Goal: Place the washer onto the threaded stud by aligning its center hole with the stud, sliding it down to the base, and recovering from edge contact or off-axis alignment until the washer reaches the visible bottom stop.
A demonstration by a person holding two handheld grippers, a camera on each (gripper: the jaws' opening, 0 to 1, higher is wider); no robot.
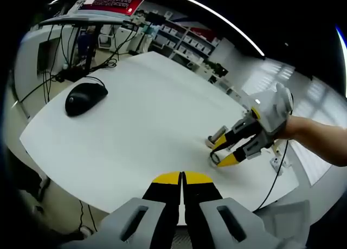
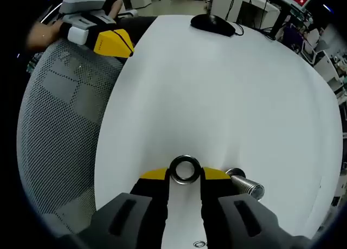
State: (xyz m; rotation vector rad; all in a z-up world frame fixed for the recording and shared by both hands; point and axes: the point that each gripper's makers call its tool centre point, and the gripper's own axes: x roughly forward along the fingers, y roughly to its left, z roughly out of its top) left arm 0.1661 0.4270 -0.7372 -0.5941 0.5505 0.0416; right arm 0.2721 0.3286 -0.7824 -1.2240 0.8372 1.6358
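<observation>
Right claw (image 2: 185, 177) up close in the right gripper view: the yellow-tipped jaws are clamped on the washer (image 2: 184, 170), a shiny metal ring held flat between the tips, its centre hole open to the camera. Just to the right of it stands the threaded stud (image 2: 246, 185), leaning away in this view, its silver threads catching the light, with its base on the white tabletop (image 2: 227, 97). The washer sits beside the stud, not over it; the ring's rim and the stud's foot look very close, but whether they touch I cannot tell.

Over to the left gripper view: the left claw (image 1: 181, 178) hangs over the near edge of the tabletop, yellow tips pressed together with nothing between them. Across the white surface, to the right, the right claw comes in low beside the stud, a person's hand (image 1: 303, 131) behind it.

Far left on the tabletop rests a black computer mouse (image 1: 84, 97), its cable trailing off toward the far edge. In the right gripper view, a grey mesh chair back (image 2: 59, 129) stands along the left side of the tabletop, and the left claw shows above it, yellow tip bright.
</observation>
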